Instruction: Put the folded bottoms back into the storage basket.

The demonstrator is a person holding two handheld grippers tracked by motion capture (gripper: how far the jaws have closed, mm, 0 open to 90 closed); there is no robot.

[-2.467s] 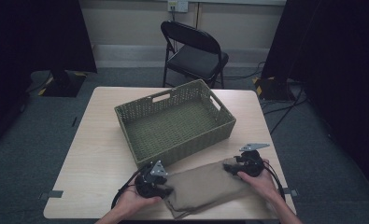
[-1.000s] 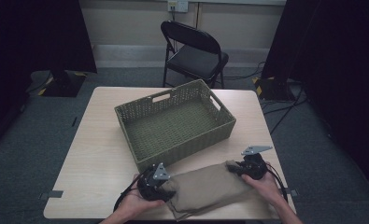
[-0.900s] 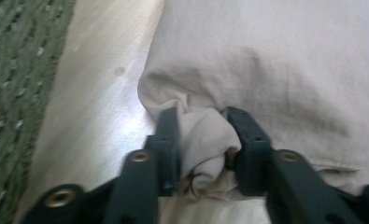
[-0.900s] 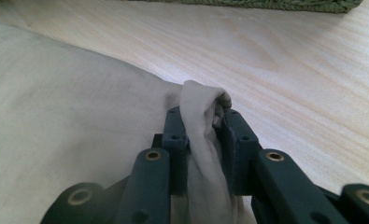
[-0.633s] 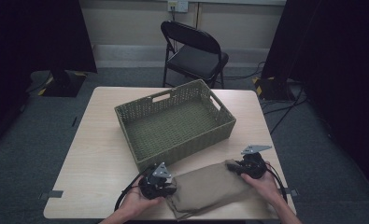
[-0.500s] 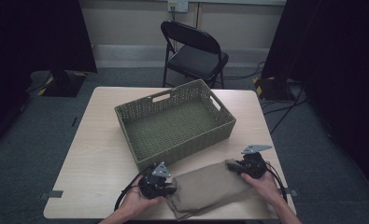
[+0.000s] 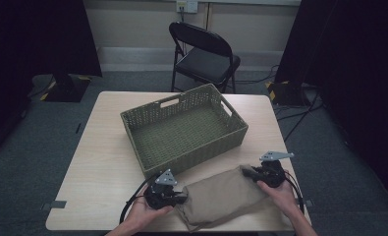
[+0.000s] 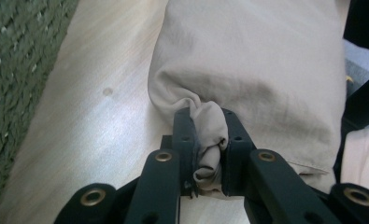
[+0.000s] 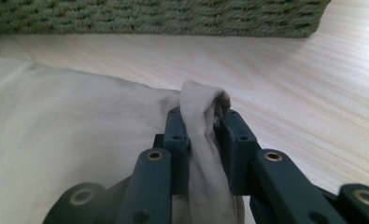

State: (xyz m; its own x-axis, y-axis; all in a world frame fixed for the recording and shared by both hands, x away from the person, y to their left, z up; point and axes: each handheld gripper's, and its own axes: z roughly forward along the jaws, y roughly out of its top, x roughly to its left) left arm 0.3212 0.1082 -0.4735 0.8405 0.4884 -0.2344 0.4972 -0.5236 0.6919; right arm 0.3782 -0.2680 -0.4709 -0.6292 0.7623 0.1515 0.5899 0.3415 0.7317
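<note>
A folded tan cloth [image 7: 223, 196] lies on the wooden table [image 7: 98, 147] near its front edge. My left gripper [image 7: 181, 198] is at the cloth's left end. In the left gripper view its jaws have just been closing, and the left gripper [image 8: 209, 123] now pinches a bunched fold of the cloth [image 8: 266, 70]. My right gripper [image 7: 248, 173] is at the cloth's far right corner. In the right gripper view the right gripper [image 9: 202, 119] is shut on a raised fold of the cloth [image 9: 56, 130].
A green woven basket [image 7: 181, 162] with nothing in it stands just behind the cloth, mid-table; its wall appears in the left gripper view [image 8: 14, 56] and the right gripper view [image 9: 149, 18]. A black folding chair [image 7: 204, 54] stands beyond the table. Bare tabletop lies left of the basket.
The right gripper has shifted slightly to the right with the cloth's corner. The left gripper has stayed at the cloth's left end, and the cloth is a little more bunched there.
</note>
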